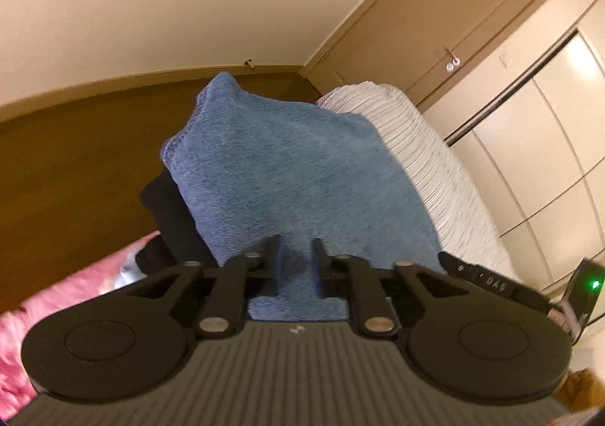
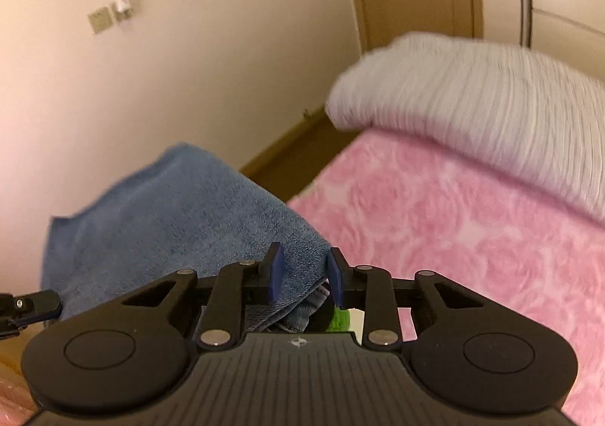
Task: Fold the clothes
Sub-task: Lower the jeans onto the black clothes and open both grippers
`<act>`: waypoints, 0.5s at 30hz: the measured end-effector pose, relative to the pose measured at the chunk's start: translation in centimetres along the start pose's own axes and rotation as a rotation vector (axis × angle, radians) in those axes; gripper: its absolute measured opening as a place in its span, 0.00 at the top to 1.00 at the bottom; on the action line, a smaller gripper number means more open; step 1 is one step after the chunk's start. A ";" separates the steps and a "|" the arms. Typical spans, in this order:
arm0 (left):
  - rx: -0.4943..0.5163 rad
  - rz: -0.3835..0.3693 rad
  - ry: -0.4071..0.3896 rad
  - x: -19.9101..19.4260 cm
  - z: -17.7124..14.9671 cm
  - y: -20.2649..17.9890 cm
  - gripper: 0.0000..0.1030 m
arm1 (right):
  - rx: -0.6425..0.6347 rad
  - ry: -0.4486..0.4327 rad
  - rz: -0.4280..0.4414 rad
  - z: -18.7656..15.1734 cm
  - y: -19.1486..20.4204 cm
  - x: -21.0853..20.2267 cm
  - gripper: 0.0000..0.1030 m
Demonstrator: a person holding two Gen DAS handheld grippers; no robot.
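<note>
On the left, the left gripper has its two blue pads drawn close together with blue denim between them, so I read it as clenched on the edge of the denim garment, though the exact pinch point sits in shadow. The cloth rises away from those pads in a broad, taut sheet with a stitched hem running along its upper left side, and it is lifted clear of the pink bedspread that shows low on that side. Past it lie brown floor and a striped grey-white quilt bunched at the far end of the bed. Moving across, the right gripper stands with its pads a little wider, bunched denim caught between them and a scrap of green showing just below, so it too looks to be grasping the garment. From its view the denim hangs off to the left, above the bed's edge, while the pink rose-patterned cover spreads to the right beneath the quilt. I judge this to be the lift-and-spread step: the piece is held up by two points, not yet laid down or folded. The next move calls for both grips staying firm, levelling the held edge, then lowering the cloth flat onto the bedspread so a clean fold line can be made
</note>
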State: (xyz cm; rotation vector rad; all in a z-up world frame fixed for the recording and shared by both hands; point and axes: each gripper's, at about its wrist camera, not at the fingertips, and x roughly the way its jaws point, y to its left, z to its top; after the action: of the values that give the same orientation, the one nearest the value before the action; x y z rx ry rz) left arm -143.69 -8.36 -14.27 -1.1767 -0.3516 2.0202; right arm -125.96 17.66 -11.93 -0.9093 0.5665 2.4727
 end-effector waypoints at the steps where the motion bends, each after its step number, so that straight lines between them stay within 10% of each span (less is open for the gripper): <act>1: 0.004 0.010 0.006 0.0 0.1 -0.3 0.89 | 0.001 0.010 -0.003 -0.1 -0.1 0.2 0.69; 5: 0.049 0.077 0.012 -0.8 0.6 -1.9 0.76 | 0.008 0.018 -0.002 0.6 -0.1 -1.1 0.65; 10: 0.149 0.183 0.045 -3.1 -0.4 -5.3 0.60 | 0.080 -0.009 0.023 0.4 0.7 -6.2 0.34; 15: 0.259 0.276 0.108 -7.1 -2.8 -8.3 0.46 | 0.082 0.131 0.041 -3.0 2.3 -10.1 0.21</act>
State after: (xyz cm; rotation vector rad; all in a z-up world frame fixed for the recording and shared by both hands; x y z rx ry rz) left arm -135.37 -8.34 -6.67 -1.2136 0.1314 2.1463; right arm -118.74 11.56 -6.63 -1.0420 0.7327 2.4189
